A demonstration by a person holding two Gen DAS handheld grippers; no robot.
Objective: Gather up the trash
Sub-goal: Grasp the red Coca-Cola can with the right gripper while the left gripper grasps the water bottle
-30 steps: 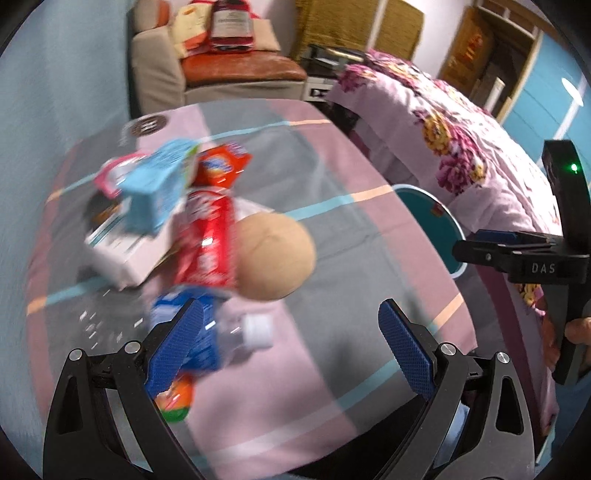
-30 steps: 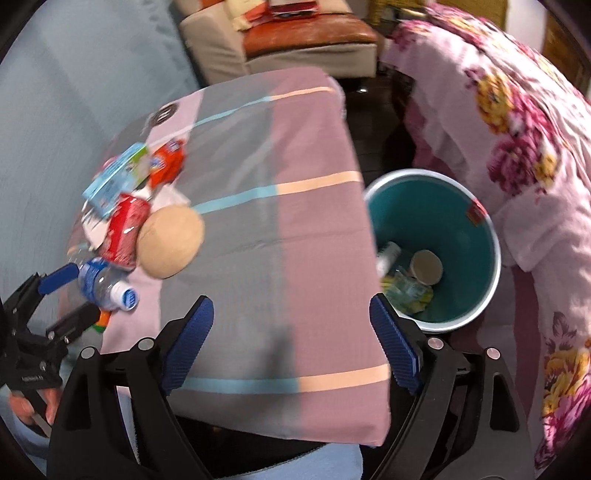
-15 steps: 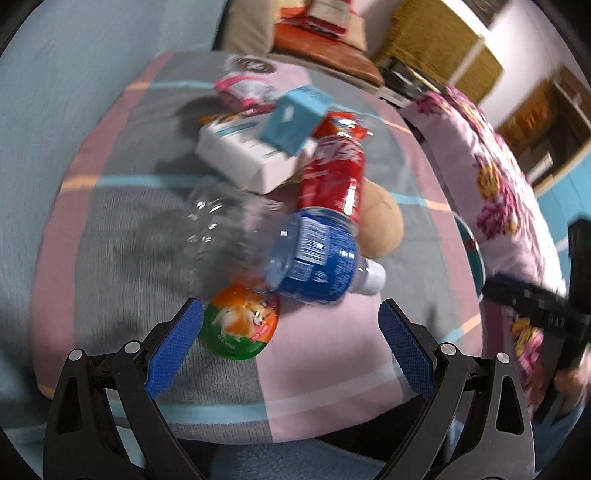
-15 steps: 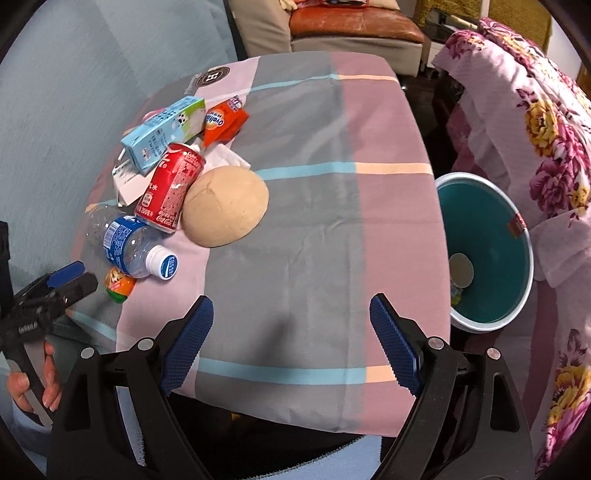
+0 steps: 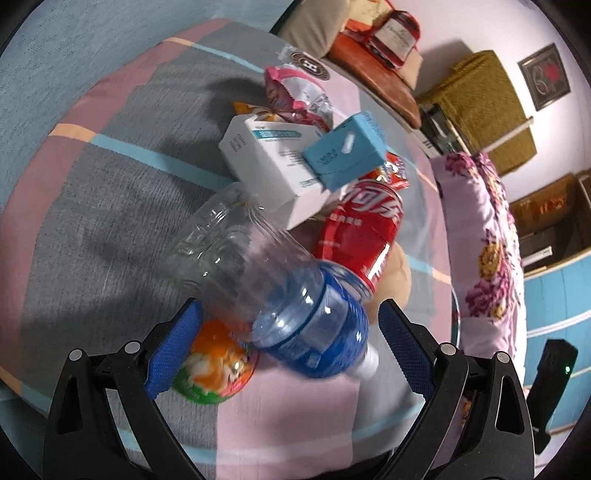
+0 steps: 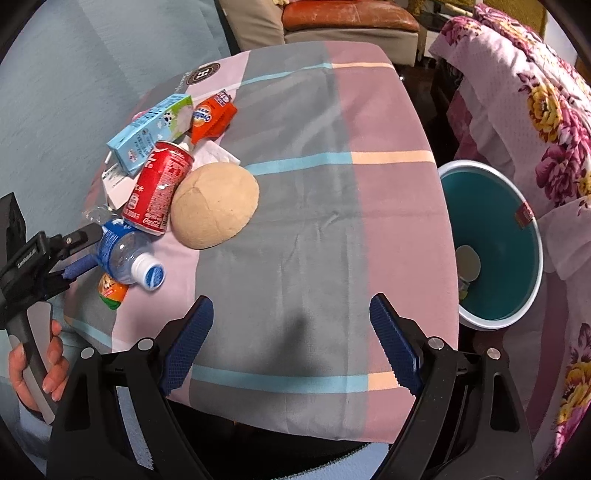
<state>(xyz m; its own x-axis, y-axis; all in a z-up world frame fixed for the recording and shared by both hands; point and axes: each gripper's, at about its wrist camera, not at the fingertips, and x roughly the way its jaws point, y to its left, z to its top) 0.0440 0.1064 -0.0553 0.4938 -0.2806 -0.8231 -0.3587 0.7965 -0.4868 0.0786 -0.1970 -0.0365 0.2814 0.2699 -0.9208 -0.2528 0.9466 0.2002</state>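
Meanwhile both tongs gape empty — can and cartons crowd the bottle.

Floral bedding – perhaps a bed; brown cushion.

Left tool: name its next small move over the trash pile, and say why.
Probably ease the left tool down and close on the plastic bottle. Its fingers stand open on either side of the bottle's blue-labelled end without pressing it. The teal bin waits beside the table, and the right tool hangs open and empty.
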